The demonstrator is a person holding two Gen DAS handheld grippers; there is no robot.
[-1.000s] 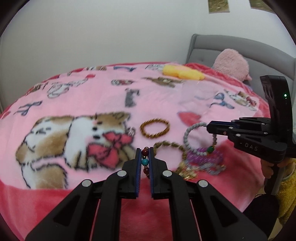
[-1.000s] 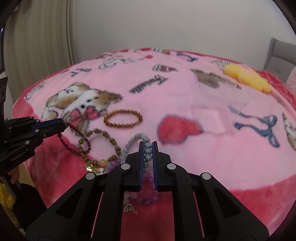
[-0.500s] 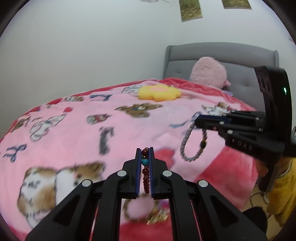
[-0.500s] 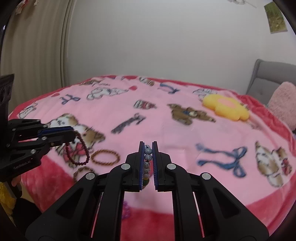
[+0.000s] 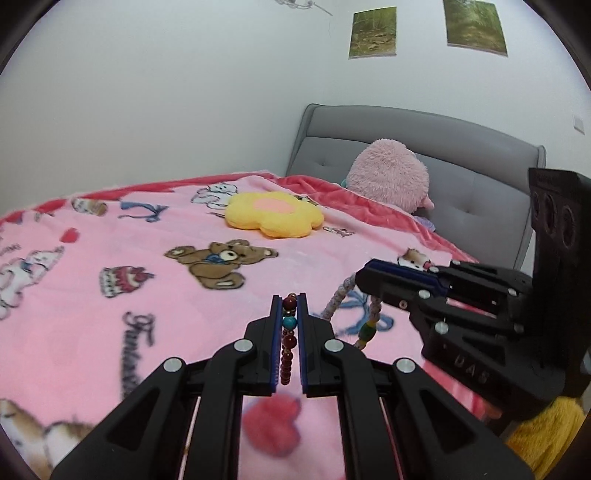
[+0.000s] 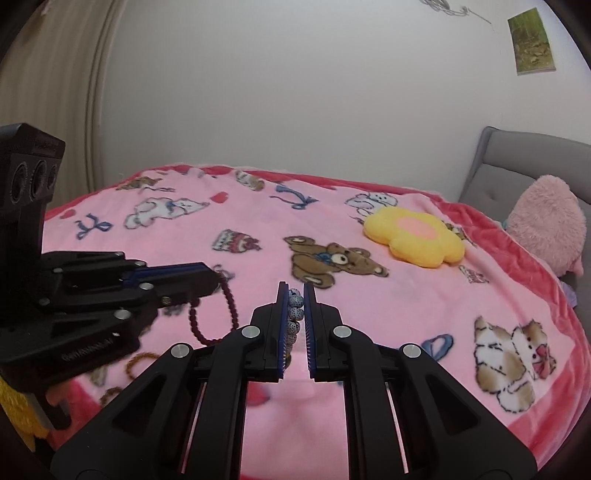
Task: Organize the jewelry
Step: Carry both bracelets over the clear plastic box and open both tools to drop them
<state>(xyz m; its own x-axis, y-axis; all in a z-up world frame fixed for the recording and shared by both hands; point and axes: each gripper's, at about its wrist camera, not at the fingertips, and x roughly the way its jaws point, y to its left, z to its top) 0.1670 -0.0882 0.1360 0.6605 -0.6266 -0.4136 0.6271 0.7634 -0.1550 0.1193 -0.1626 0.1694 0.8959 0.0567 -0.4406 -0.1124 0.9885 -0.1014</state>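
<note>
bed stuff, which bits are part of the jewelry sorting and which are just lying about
Job:
- dark red bead bracelet, clamped in left gripper
- speckled grey bead bracelet, clamped in right gripper
- brown bead bracelets on blanket

Lying about:
- yellow flower cushion
- pink plush
- wall photos

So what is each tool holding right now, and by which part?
The left tool pinches a dark red bead bracelet by its strand; the right tool pinches a grey speckled bead bracelet the same way. Both loops hang free.
</note>
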